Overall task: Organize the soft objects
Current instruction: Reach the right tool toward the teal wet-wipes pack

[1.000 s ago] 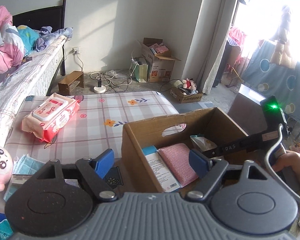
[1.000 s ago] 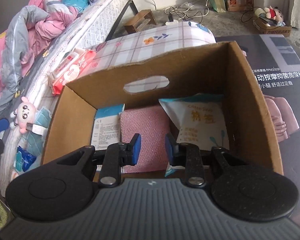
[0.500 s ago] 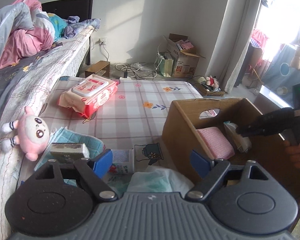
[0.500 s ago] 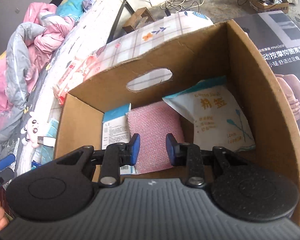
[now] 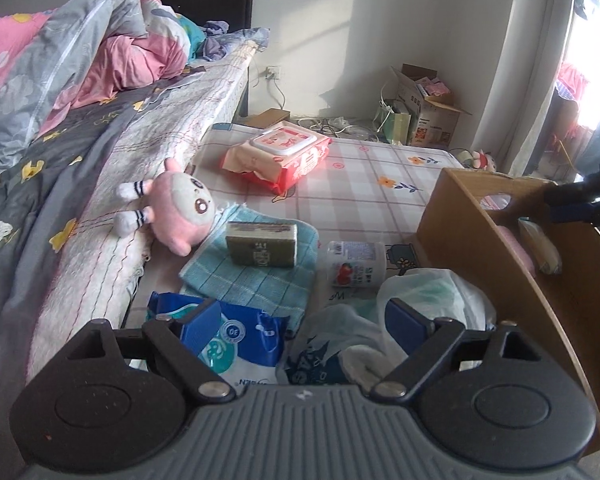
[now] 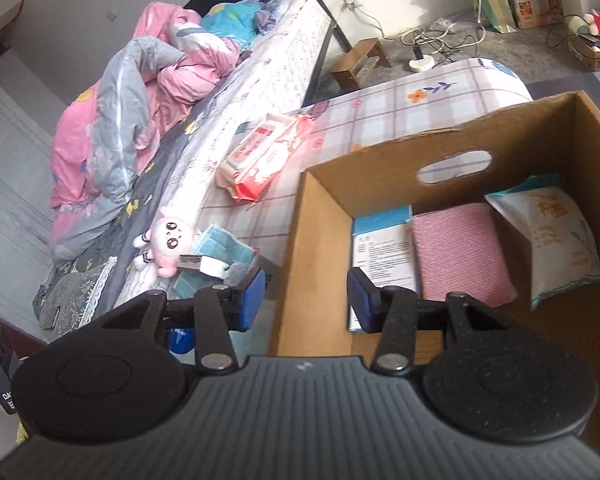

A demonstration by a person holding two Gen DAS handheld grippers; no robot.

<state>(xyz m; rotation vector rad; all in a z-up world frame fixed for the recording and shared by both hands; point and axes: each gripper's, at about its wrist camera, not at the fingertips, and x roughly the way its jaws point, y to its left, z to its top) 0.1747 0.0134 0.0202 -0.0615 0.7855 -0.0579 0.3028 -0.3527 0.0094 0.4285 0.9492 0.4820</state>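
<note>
My left gripper (image 5: 304,316) hangs with its jaws wide and still opening over a blue wipes pack (image 5: 240,340) and a clear plastic bag (image 5: 420,300); nothing is pressed between them. Beyond lie a blue towel (image 5: 256,284) with a green sponge pack (image 5: 262,244) on it, a pink plush toy (image 5: 176,208) and a red wet-wipes pack (image 5: 278,156). My right gripper (image 6: 306,296) is opening above the left wall of the cardboard box (image 6: 300,240), empty. In the box lie a blue-white pack (image 6: 384,248), a pink cloth (image 6: 456,252) and a white pouch (image 6: 552,232).
A bed (image 5: 100,152) with a pink and grey quilt runs along the left. A small white bottle (image 5: 356,266) lies beside the box (image 5: 480,260) on the checked mat (image 5: 372,184). Cartons, cables and a low stool stand by the far wall.
The left gripper swung left from the box to the loose items by the bed and spread wider. The right gripper rose and shifted left over the box wall, its jaws parting.
</note>
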